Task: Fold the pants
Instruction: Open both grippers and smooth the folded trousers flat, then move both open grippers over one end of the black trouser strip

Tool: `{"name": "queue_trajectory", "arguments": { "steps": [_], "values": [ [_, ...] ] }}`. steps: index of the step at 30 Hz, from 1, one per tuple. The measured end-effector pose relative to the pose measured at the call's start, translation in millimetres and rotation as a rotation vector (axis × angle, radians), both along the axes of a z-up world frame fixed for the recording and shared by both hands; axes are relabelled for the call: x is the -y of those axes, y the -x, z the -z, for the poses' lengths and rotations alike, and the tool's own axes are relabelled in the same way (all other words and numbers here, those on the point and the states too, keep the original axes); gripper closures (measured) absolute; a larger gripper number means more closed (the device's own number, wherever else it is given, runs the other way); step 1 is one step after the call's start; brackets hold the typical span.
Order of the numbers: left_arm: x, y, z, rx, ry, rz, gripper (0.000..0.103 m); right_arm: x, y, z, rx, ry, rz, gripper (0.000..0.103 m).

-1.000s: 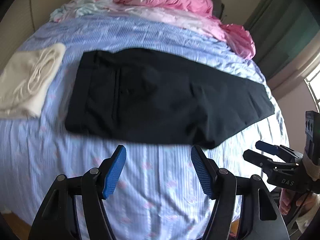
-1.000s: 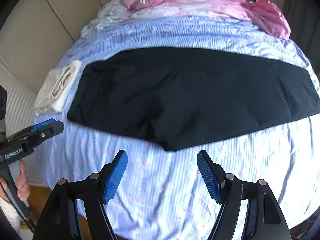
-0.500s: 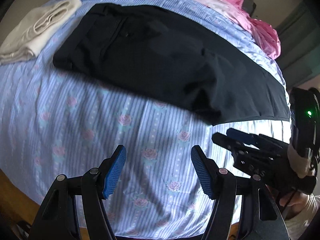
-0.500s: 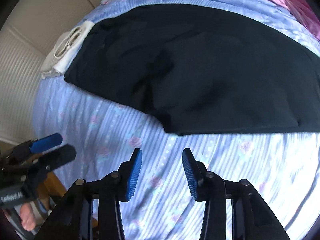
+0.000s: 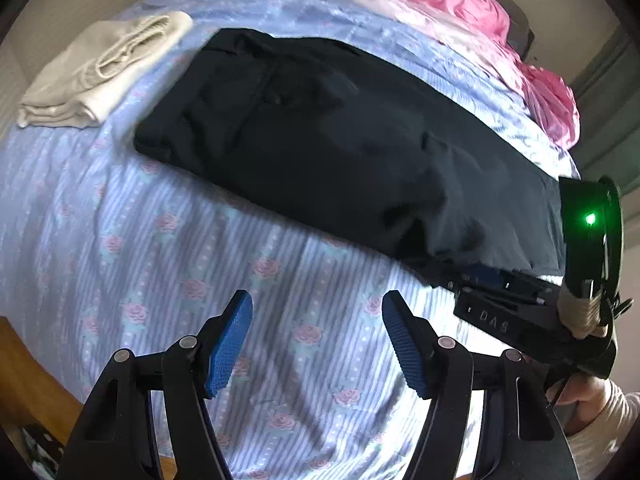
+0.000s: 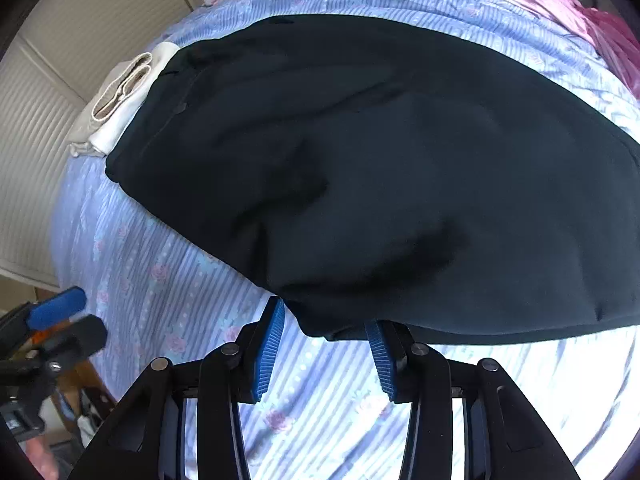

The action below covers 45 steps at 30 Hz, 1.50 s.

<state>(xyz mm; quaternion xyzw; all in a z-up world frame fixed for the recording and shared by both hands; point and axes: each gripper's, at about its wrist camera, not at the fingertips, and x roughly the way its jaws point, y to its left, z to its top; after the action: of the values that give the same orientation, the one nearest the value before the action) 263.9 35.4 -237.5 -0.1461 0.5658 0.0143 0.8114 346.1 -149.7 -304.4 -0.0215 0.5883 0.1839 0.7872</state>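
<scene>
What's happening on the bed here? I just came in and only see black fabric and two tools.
A person is working on folding black pants laid flat on a blue floral bedsheet, with a gripper in each hand. The right gripper has come down to the pants' near edge, its jaws partly closed and straddling the hem corner, not visibly pinching it. The left gripper hangs open over bare sheet. A folded cream garment lies beside the waistband.
</scene>
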Motion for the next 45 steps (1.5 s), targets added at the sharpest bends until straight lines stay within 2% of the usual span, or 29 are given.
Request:
{"name": "queue_trajectory", "arguments": {
  "steps": [3, 6, 8, 12, 15, 17, 20, 24, 27, 32, 34, 36, 37, 38, 42, 45],
  "values": [
    [-4, 5, 1, -0.014, -0.005, -0.040, 0.037, -5, 7, 9, -0.038, -0.031, -0.028, 0.060],
    [-4, 10, 3, -0.025, -0.013, -0.066, 0.037, -12, 12, 23, -0.046, 0.023, -0.087, 0.060],
    [-4, 12, 5, -0.029, -0.016, -0.085, 0.037, -14, 9, 23, -0.033, 0.024, -0.089, 0.065],
    [-1, 10, 12, -0.041, 0.019, -0.128, 0.037, -12, -1, 4, 0.042, -0.014, -0.081, 0.066],
    [4, 5, 16, -0.051, 0.016, -0.145, 0.037, -16, -8, 14, 0.034, 0.022, -0.119, 0.069],
    [8, 3, 15, -0.052, 0.018, -0.140, 0.037, -18, -8, 24, 0.017, 0.051, -0.130, 0.083],
    [12, 1, 9, -0.044, 0.012, -0.113, 0.037, -16, 0, 21, 0.009, 0.035, -0.099, 0.090],
    [14, -2, 4, -0.048, -0.028, -0.083, 0.037, -18, 17, -3, 0.085, 0.065, -0.129, 0.091],
    [13, -7, 4, -0.067, -0.042, -0.080, 0.037, -19, 19, 6, 0.026, 0.080, -0.159, 0.092],
    [21, -14, 0, -0.084, -0.073, -0.056, 0.037, -13, 19, 12, -0.011, 0.085, -0.155, 0.093],
    [28, -14, -8, -0.077, -0.098, -0.042, 0.037, -6, 16, 5, -0.021, 0.065, -0.128, 0.090],
    [34, -12, -19, -0.060, -0.114, -0.044, 0.037, 4, 18, -5, -0.037, 0.039, -0.094, 0.077],
    [36, -11, -24, -0.052, -0.117, -0.046, 0.037, 10, 21, -12, -0.029, 0.027, -0.084, 0.066],
    [41, -8, -33, -0.035, -0.122, -0.051, 0.037, 21, 26, -25, -0.005, 0.007, -0.076, 0.062],
    [66, 4, -70, 0.037, -0.118, -0.040, 0.037, 59, 46, -68, 0.041, -0.029, -0.057, 0.055],
    [93, 12, -95, 0.082, -0.107, 0.027, 0.035, 102, 61, -108, 0.080, -0.051, 0.003, 0.043]
  ]
}}
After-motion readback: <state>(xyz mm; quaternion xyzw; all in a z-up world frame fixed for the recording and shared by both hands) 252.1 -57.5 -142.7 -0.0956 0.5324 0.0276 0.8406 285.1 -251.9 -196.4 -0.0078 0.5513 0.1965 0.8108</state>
